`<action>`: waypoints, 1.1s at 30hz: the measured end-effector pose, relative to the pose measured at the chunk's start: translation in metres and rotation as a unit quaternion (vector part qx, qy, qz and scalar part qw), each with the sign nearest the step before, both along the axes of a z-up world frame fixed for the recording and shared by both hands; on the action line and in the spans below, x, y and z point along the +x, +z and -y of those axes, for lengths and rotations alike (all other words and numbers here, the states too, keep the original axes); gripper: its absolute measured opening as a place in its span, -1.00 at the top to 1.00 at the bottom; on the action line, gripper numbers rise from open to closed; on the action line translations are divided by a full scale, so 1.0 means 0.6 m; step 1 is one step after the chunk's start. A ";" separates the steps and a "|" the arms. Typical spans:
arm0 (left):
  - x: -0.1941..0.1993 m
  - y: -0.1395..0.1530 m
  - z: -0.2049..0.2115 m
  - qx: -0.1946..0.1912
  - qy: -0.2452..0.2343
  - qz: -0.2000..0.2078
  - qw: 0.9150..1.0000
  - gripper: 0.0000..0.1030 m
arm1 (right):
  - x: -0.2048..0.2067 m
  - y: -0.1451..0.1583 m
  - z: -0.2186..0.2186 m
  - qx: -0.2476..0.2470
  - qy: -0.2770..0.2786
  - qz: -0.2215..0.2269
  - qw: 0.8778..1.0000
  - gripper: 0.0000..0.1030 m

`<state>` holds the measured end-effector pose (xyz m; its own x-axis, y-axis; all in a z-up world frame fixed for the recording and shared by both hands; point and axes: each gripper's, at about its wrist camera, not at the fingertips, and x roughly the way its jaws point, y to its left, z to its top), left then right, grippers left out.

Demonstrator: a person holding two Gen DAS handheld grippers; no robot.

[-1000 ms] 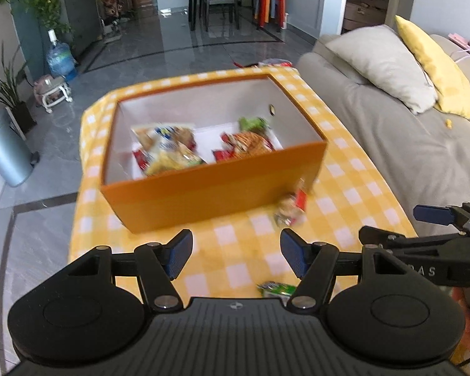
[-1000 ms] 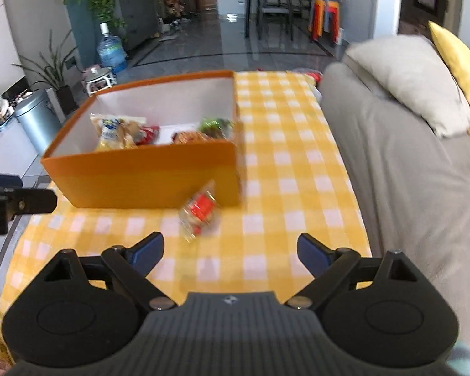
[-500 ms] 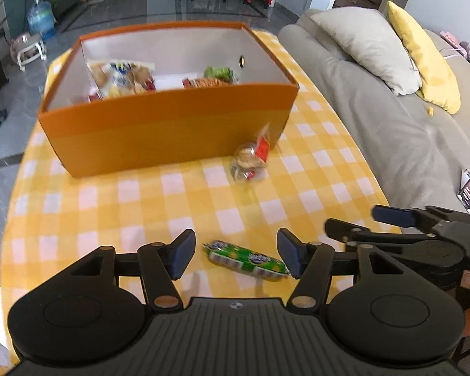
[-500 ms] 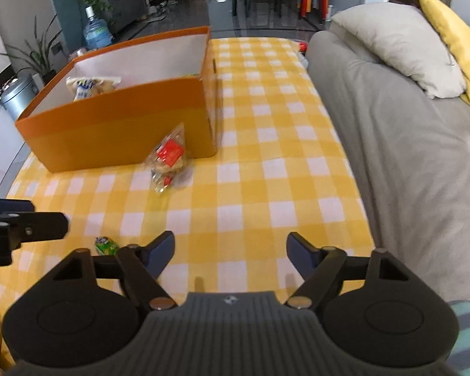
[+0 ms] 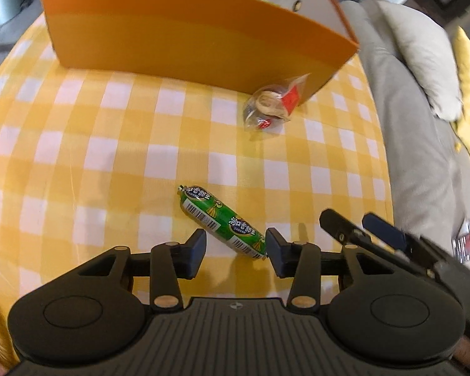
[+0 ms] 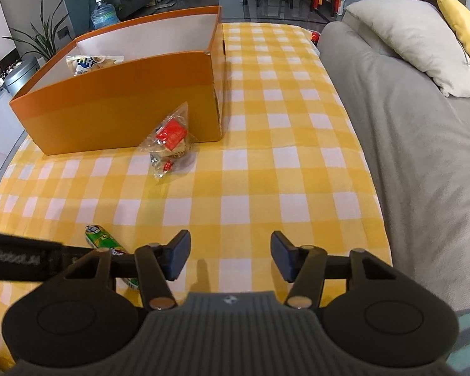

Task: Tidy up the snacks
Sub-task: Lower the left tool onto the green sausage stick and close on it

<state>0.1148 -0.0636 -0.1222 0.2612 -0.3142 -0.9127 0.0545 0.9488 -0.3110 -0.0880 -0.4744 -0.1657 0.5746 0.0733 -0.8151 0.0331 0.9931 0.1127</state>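
Note:
A green sausage snack [image 5: 221,221] lies on the yellow checked cloth, its near end between the tips of my open left gripper [image 5: 235,249]. It also shows in the right wrist view [image 6: 105,242], partly hidden by my left gripper. A clear packet with a red label [image 5: 274,105] leans against the orange box [image 5: 185,37]; in the right wrist view the packet [image 6: 169,144] sits at the near corner of the box [image 6: 116,109]. The box holds several snacks [image 6: 92,62]. My right gripper [image 6: 230,255] is open and empty above bare cloth.
A grey sofa [image 6: 407,131] with a beige cushion [image 6: 413,40] and a yellow cushion [image 6: 460,25] runs along the table's right edge. A plant, a water bottle [image 6: 105,15] and a grey bin [image 6: 18,75] stand beyond the box. My right gripper shows at the right in the left wrist view [image 5: 360,228].
Both grippers have pulled back from the box and dropped lower toward the cloth. My left gripper has closed in on the green sausage, which now lies between its tips.

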 end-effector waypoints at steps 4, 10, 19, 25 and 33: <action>0.005 -0.008 0.016 0.010 0.007 -0.005 1.000 0.06 | 0.002 -0.004 0.003 0.007 -0.001 -0.005 1.000 -0.06; 0.011 -0.016 0.034 0.026 0.005 -0.013 1.000 0.17 | 0.007 -0.010 0.017 0.020 -0.016 -0.014 1.000 -0.05; 0.016 -0.024 0.039 0.030 0.001 -0.018 0.999 0.26 | 0.013 -0.018 0.021 0.026 -0.019 -0.024 0.999 -0.05; 0.016 -0.016 0.041 0.041 -0.023 -0.005 0.999 0.56 | 0.015 -0.021 0.019 0.025 -0.018 -0.028 0.999 -0.05; 0.017 -0.003 0.023 0.100 -0.042 0.020 0.994 0.80 | 0.017 -0.023 0.019 0.024 -0.018 -0.031 0.999 -0.05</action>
<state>0.1250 -0.0776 -0.1242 0.2788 -0.1494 -0.9487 0.1454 0.9830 -0.1121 -0.0781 -0.4855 -0.1797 0.5253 0.0929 -0.8459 0.0774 0.9847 0.1562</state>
